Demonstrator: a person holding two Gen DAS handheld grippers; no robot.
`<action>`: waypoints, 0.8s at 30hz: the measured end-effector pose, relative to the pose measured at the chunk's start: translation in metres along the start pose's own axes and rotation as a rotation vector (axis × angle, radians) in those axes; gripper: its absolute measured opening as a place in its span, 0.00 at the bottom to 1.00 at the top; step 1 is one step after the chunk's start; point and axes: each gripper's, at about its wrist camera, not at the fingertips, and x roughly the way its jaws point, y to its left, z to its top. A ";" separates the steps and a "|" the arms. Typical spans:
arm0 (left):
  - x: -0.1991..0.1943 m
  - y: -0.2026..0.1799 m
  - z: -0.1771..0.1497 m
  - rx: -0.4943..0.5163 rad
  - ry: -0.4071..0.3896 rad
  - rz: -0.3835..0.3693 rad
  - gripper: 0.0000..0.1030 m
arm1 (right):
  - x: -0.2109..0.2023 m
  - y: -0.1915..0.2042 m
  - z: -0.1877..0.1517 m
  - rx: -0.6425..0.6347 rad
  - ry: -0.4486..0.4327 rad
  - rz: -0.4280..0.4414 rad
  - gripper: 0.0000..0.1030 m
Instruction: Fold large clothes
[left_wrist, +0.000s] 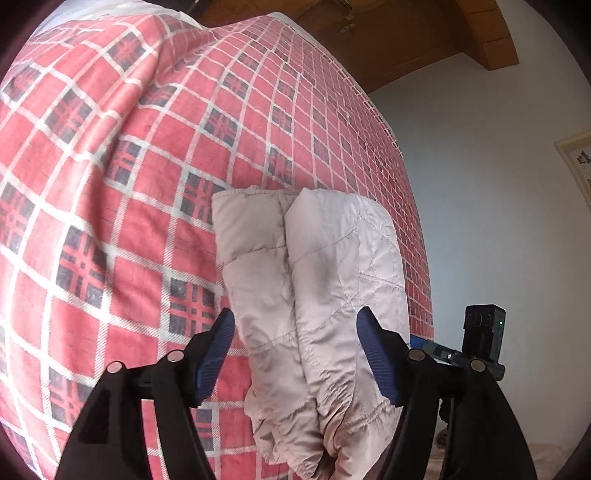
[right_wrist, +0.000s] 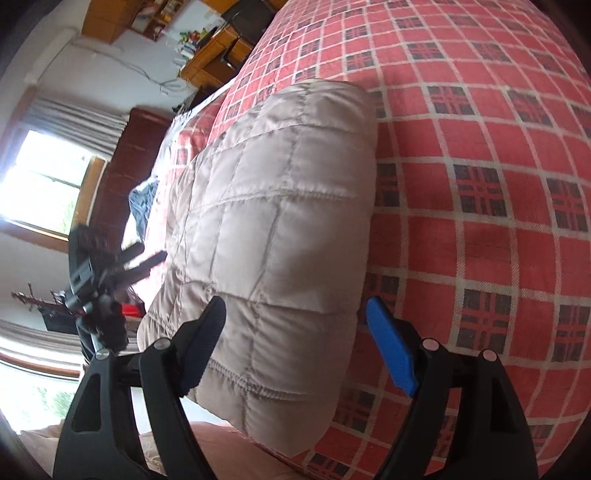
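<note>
A pale beige quilted jacket (left_wrist: 314, 295) lies folded in thick layers on a red plaid bedspread (left_wrist: 110, 184). My left gripper (left_wrist: 295, 332) is open, its blue pads on either side of the jacket's gathered end without pressing it. In the right wrist view the jacket (right_wrist: 277, 221) is a padded block near the bed's edge. There my right gripper (right_wrist: 295, 321) is open too, straddling the jacket's near corner. The other gripper (right_wrist: 107, 273) shows at the left, blurred. The right gripper's body (left_wrist: 480, 339) shows in the left wrist view.
The plaid bedspread (right_wrist: 480, 184) covers the bed. A dark blue garment (right_wrist: 142, 206) lies farther along the bed. A window with curtains (right_wrist: 48, 177) and a wooden desk (right_wrist: 214, 55) stand beyond. A pale wall (left_wrist: 498, 221) rises past the bed's edge.
</note>
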 end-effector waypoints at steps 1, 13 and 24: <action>-0.002 0.006 -0.004 -0.017 0.001 -0.009 0.70 | 0.001 -0.006 0.001 0.013 0.001 0.007 0.76; 0.036 0.030 -0.015 -0.036 0.007 -0.136 0.72 | 0.029 -0.034 0.009 0.081 0.050 0.183 0.77; 0.097 0.011 -0.002 0.035 0.099 -0.286 0.85 | 0.061 -0.058 0.014 0.160 0.068 0.358 0.89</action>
